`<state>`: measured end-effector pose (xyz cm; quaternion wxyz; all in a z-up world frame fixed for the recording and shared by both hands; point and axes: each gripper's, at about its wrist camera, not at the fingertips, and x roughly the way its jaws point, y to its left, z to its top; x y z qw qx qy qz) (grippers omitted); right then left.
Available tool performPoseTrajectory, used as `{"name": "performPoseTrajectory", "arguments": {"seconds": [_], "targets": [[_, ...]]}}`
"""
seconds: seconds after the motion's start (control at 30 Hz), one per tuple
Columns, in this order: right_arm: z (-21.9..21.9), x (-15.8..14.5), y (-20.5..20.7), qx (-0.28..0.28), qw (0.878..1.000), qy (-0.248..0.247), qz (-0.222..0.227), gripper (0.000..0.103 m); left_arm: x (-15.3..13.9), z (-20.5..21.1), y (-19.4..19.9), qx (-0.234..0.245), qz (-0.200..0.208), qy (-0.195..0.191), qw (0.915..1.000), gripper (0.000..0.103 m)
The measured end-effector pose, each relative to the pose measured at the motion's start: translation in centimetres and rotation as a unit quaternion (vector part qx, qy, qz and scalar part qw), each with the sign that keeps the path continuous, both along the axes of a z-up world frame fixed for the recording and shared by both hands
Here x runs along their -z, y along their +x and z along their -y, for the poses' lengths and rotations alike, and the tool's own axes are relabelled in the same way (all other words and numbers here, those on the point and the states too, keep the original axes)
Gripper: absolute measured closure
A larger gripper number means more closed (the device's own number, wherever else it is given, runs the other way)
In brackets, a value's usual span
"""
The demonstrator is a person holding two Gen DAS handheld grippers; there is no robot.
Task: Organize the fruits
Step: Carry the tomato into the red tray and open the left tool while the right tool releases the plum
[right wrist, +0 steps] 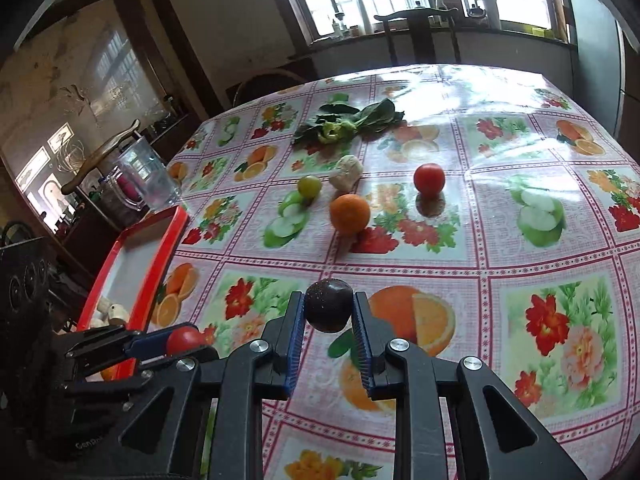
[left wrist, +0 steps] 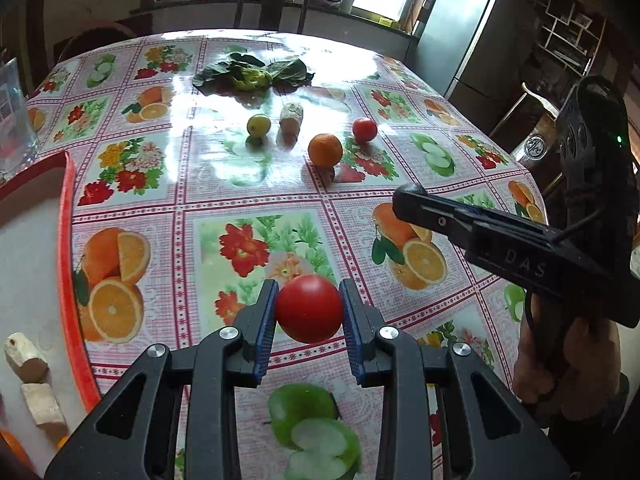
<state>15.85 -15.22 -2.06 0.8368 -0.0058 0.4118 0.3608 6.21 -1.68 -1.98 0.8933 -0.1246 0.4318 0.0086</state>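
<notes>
My left gripper (left wrist: 309,309) was closed on a red tomato (left wrist: 309,308), the fruit pinched between the two blue pads and carried clear of the tablecloth (left wrist: 240,200), with the red-rimmed tray (left wrist: 66,240) just off to its left. My right gripper (right wrist: 329,312) was likewise clamped on a dark plum (right wrist: 329,310), held between its pads above the cloth, a little to the right of my left gripper. Inside the tray I could see pale chunks (left wrist: 30,360) lying on its white floor. Farther out on the table sat an orange (right wrist: 349,214), a second tomato (right wrist: 429,181), a green fruit (right wrist: 309,187) and a pale knobbly piece (right wrist: 346,174), all apart from one another, with leafy greens (right wrist: 348,122) beyond them and a glass jug (right wrist: 146,178) behind the tray.
</notes>
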Motion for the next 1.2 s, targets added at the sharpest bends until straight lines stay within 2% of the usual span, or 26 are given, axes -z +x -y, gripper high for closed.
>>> {"name": "performPoseTrajectory", "arguments": {"seconds": [0.2, 0.53, 0.87, 1.2], "targets": [[-1.3, -0.5, -2.9, -0.023, 1.000, 0.007, -0.004, 0.079, -1.0, -2.1, -2.4, -0.022, 0.015, -0.006, 0.9996, 0.075], [-3.6, -1.6, -6.6, -0.056, 0.998, 0.020, -0.002, 0.079, -1.2, -5.4, -6.3, -0.068, 0.019, -0.011, 0.9975, 0.075], [-7.2, -2.5, -10.3, -0.107, 0.994, 0.025, 0.002, 0.079, -2.2, -7.8, -9.4, -0.103, 0.028, 0.009, 0.9942, 0.075], [-10.7, -2.7, -13.0, -0.146, 0.989, 0.024, 0.003, 0.079, -2.5, -10.9, -12.4, -0.138, 0.035, 0.009, 0.9898, 0.075]]}}
